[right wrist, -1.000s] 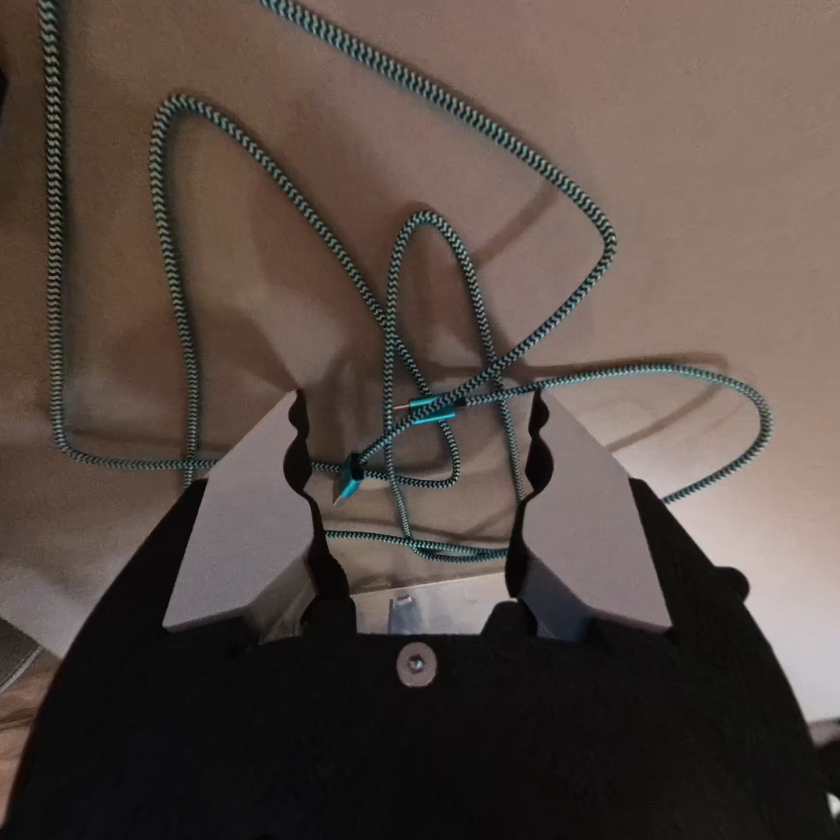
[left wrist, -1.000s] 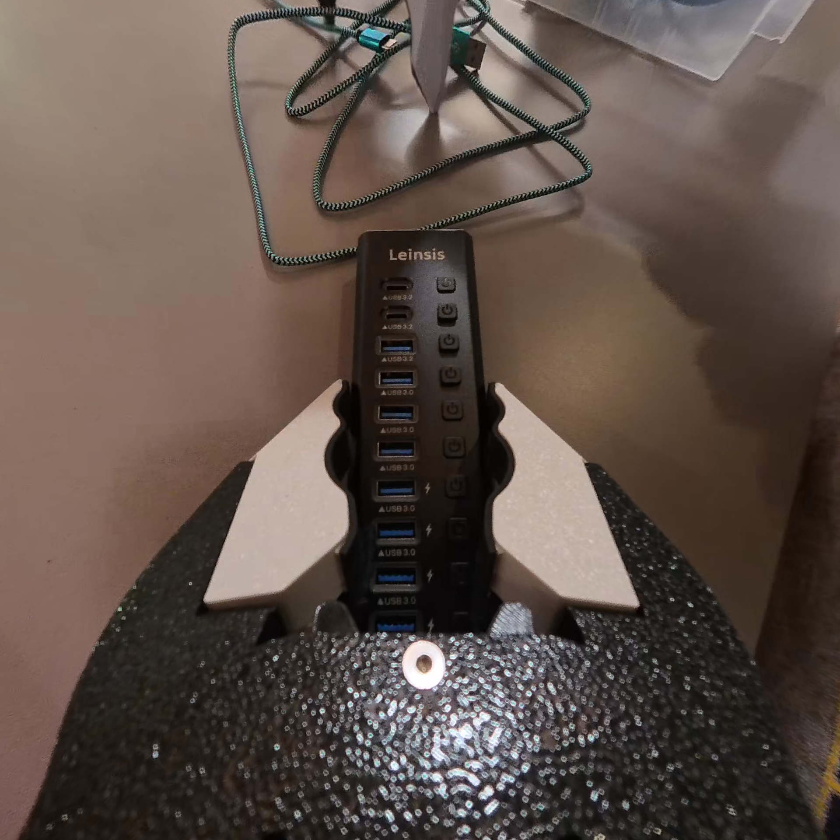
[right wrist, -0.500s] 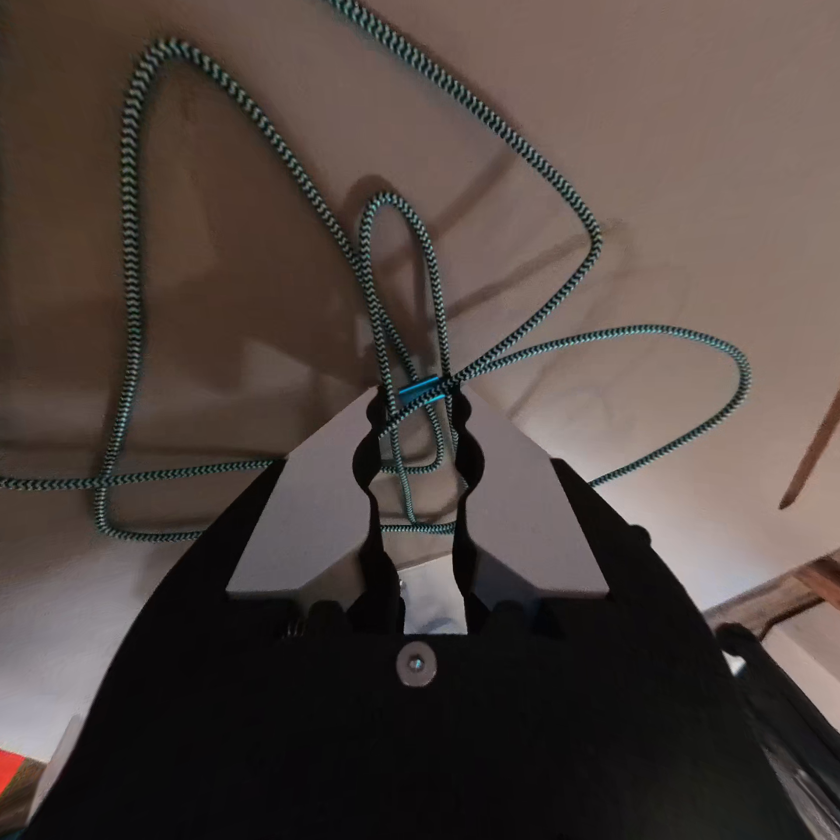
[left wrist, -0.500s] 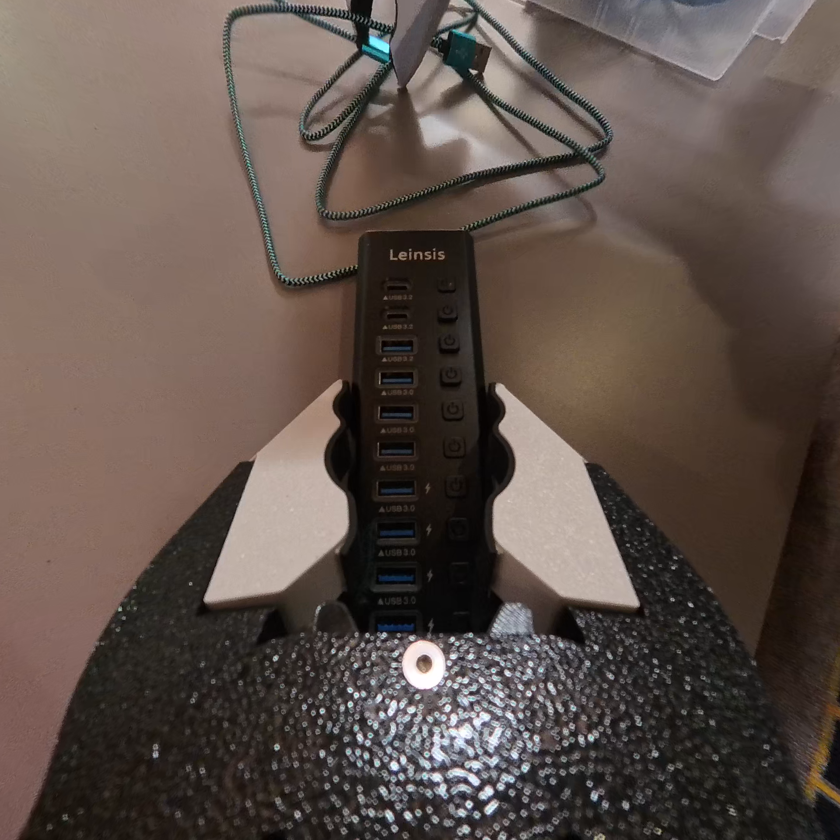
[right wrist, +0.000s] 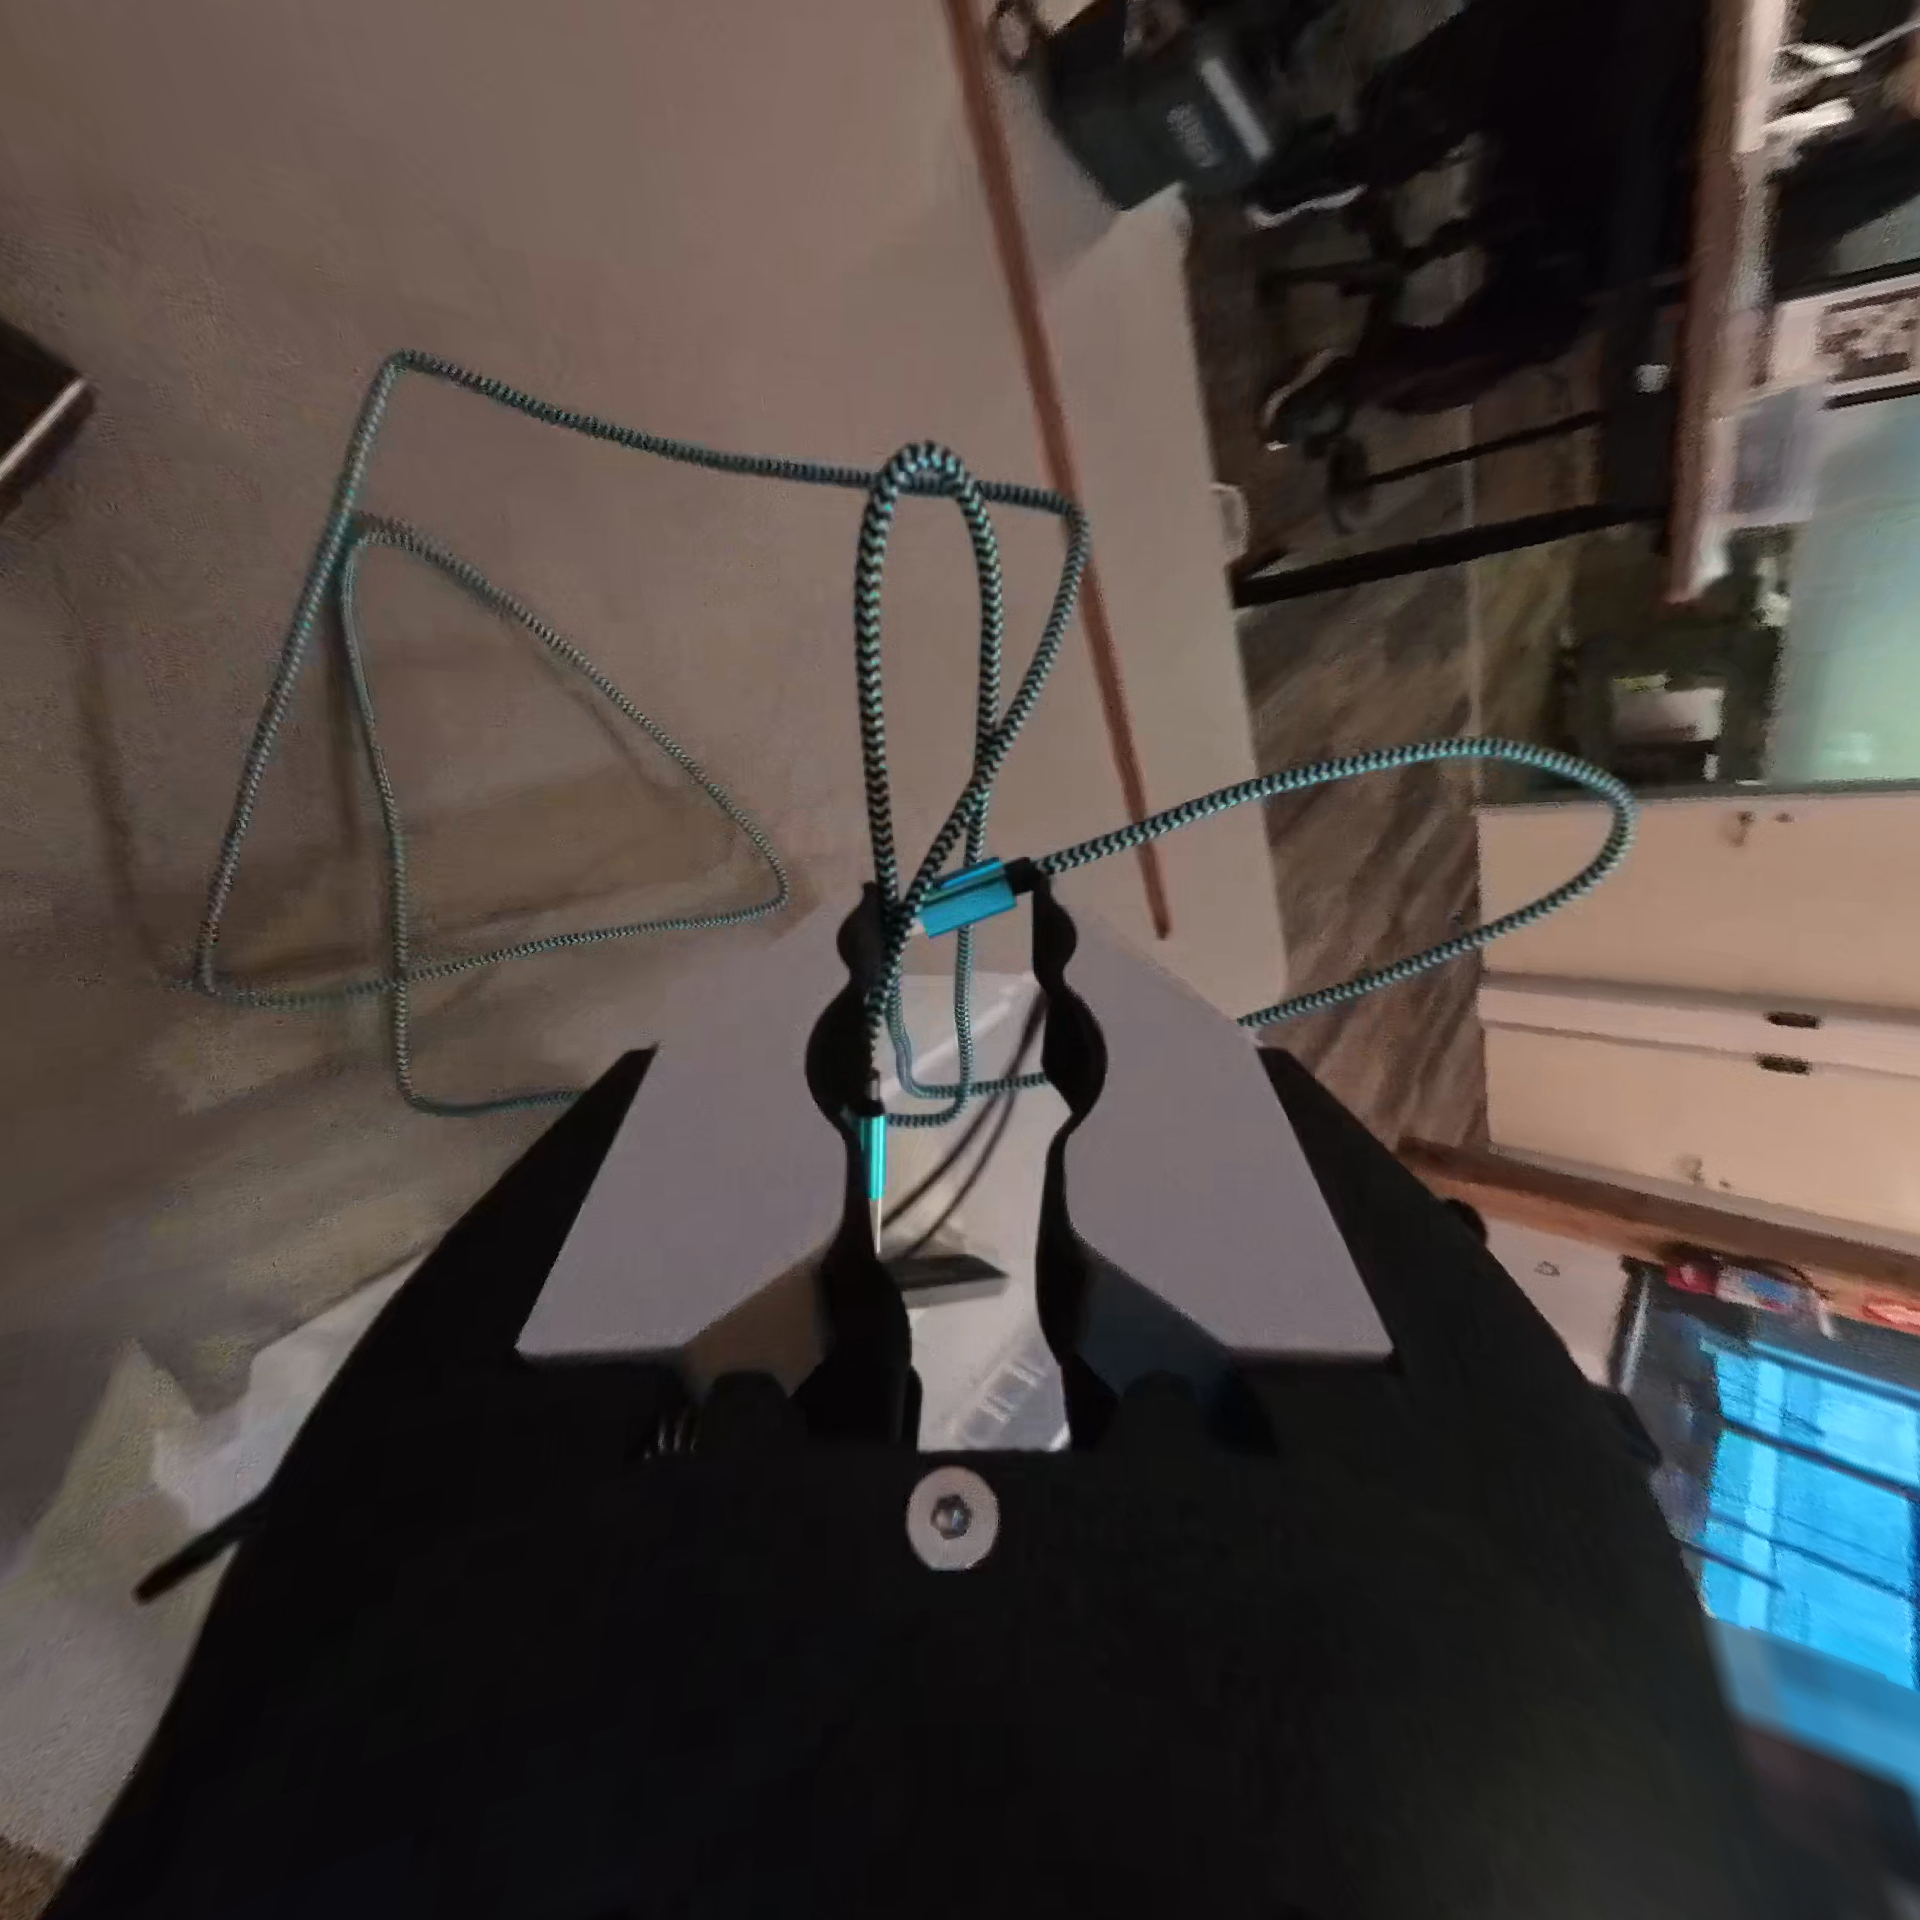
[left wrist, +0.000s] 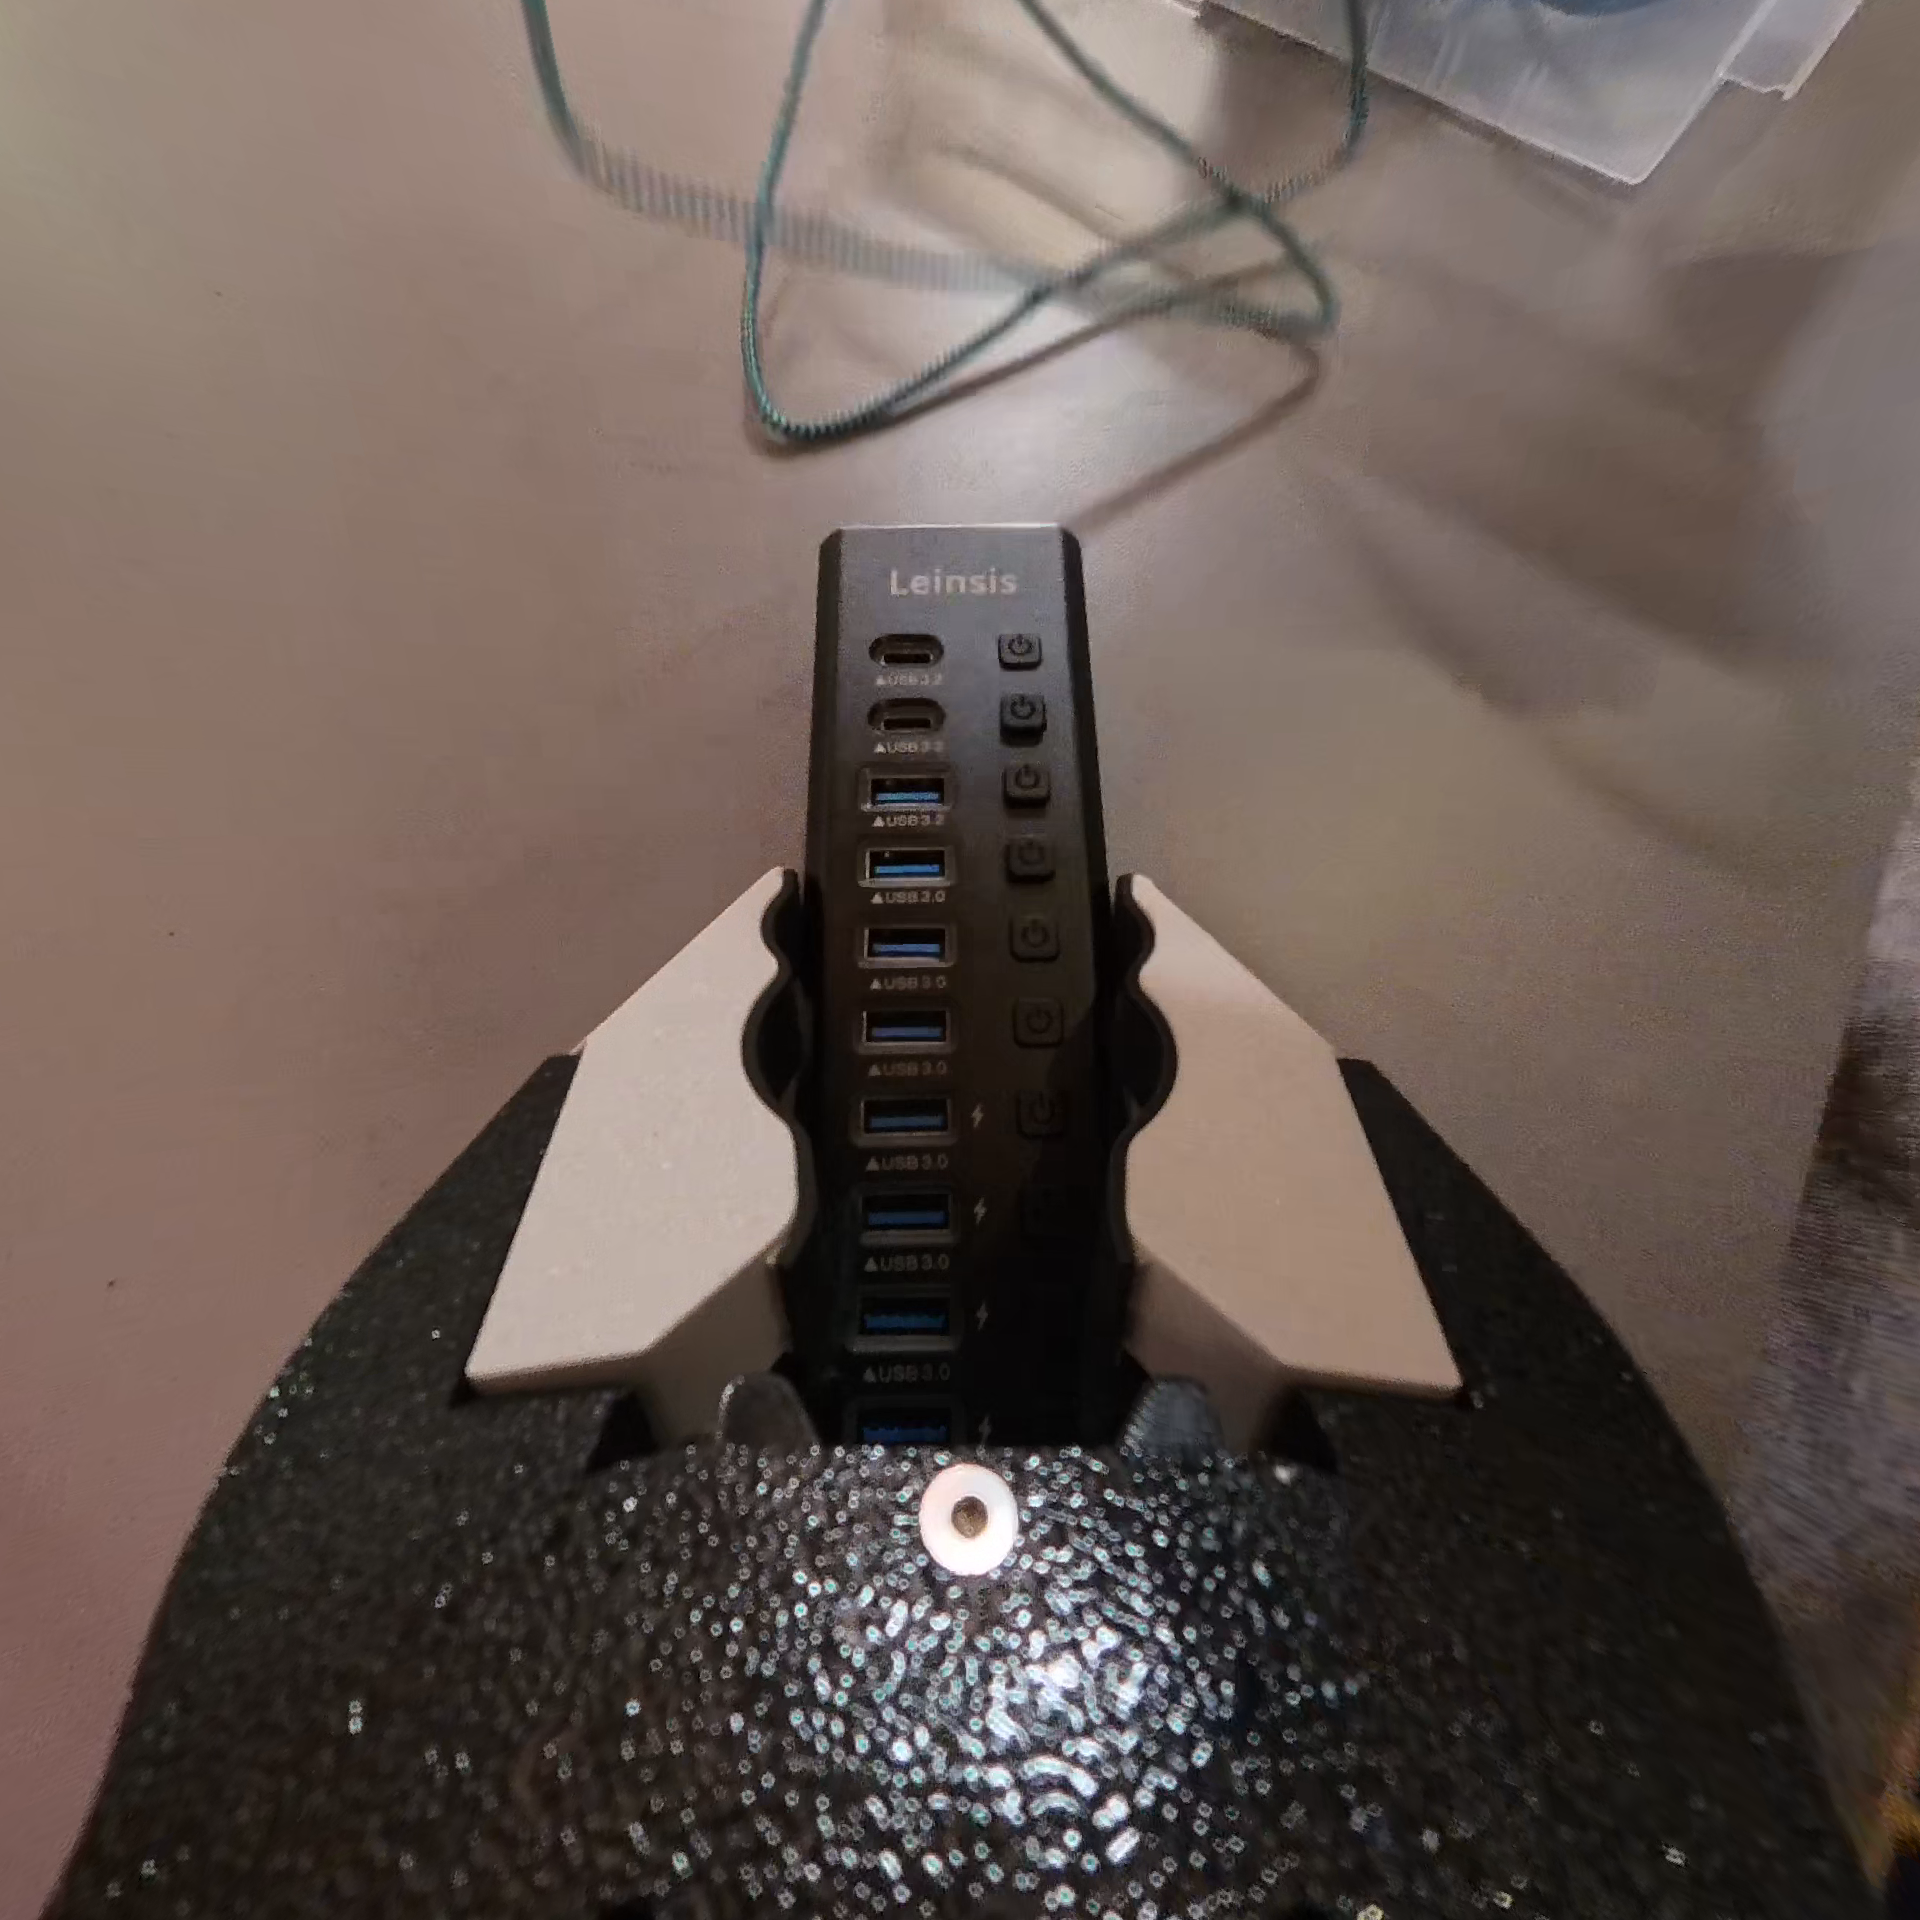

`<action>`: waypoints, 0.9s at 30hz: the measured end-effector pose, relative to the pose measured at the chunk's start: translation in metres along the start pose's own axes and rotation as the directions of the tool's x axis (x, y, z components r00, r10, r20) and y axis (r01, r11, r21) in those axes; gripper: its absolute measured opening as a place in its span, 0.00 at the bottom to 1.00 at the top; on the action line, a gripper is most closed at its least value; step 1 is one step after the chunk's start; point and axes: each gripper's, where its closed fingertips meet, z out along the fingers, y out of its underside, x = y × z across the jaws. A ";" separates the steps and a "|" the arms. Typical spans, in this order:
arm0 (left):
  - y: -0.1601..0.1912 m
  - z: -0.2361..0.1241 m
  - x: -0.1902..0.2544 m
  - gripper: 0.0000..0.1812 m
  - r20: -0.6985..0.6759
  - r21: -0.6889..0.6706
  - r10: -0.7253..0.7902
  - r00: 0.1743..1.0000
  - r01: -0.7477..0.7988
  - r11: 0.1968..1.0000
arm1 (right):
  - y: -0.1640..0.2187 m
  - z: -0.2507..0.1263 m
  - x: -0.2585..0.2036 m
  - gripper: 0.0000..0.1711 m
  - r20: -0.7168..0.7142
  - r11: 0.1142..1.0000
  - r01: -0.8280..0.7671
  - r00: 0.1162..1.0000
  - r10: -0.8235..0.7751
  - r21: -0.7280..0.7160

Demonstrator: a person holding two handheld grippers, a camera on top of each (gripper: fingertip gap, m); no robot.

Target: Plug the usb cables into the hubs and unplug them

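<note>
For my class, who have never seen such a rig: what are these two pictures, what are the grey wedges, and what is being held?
No robot here: a person holds a two-finger gripper in each hand, each with a camera looking along its grey fingers. The left wrist view shows the left gripper shut on a black USB hub; its ports look empty. The right wrist view shows the right gripper pinching the teal plug of a braided cable, whose loops trail over the beige table. A second plug dangles.
</note>
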 end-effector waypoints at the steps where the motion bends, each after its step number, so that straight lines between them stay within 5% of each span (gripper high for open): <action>1: 0.000 0.000 0.000 0.32 0.000 0.000 0.000 1.000 0.000 1.000 | -0.001 -0.022 0.018 0.16 -0.059 1.000 -0.019 0.998 0.021 0.022; 9: 0.000 0.000 0.000 0.32 0.000 0.000 0.000 1.000 0.000 1.000 | 0.003 -0.200 0.164 0.16 -0.448 0.981 -0.123 0.876 0.180 0.153; 14: 0.000 0.000 0.000 0.32 0.000 0.000 0.000 1.000 0.000 1.000 | 0.014 -0.270 0.212 0.16 -0.504 0.961 -0.188 0.822 0.266 0.201; 19: 0.000 0.000 0.000 0.32 0.000 0.000 0.000 1.000 0.000 1.000 | 0.043 -0.281 0.205 0.16 -0.482 0.942 -0.244 0.813 0.328 0.230; 27: 0.000 0.000 0.000 0.32 0.000 0.000 0.000 1.000 0.000 1.000 | 0.113 -0.222 0.130 0.16 -0.394 0.941 -0.295 0.855 0.339 0.169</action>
